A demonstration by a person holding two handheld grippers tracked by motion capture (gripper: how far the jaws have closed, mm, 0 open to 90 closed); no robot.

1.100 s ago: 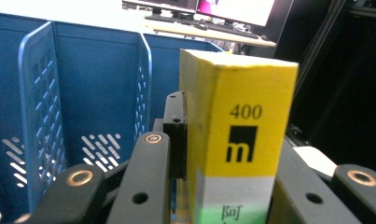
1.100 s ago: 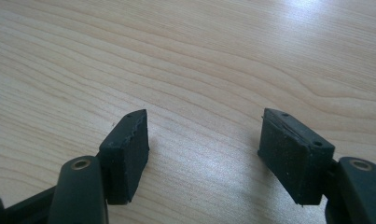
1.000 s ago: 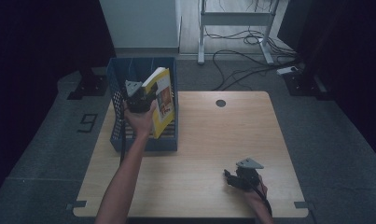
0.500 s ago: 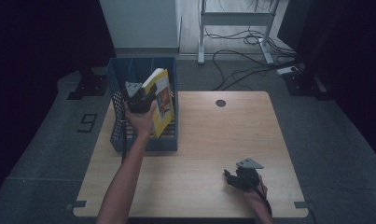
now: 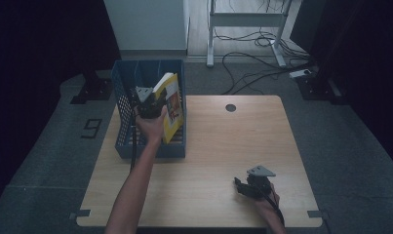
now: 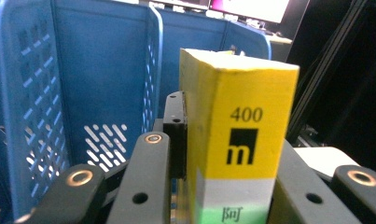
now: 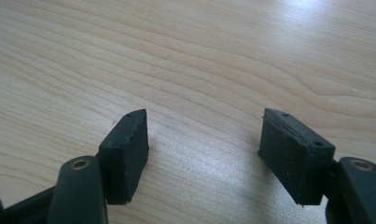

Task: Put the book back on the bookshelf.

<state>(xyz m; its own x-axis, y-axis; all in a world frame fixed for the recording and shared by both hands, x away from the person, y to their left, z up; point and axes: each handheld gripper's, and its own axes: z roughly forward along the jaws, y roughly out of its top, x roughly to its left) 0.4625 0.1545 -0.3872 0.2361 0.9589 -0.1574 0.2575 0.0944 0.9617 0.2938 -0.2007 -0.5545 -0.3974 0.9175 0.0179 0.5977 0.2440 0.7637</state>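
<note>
- Book (image 5: pixel 170 106) is standing tilted in the bin (image 5: pixel 120 105), top leaning toward 1 o'clock, spine facing the L gripper (image 6: pixel 225 154).
- L gripper (image 5: pixel 147 105) is clamping it from 9 o'clock; long axis running up.
- R gripper (image 5: pixel 250 185) is resting w/ jaws apart on the table (image 5: pixel 218 141), at 5 o'clock, well apart.

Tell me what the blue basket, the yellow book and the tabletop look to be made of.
Blue basket: likely moulded plastic, matte, walls pierced with slots. Yellow book: paper block with a printed card cover, slightly glossy; page edges show. Table: wood or wood-look laminate, pale grain lines with a soft sheen.
</note>
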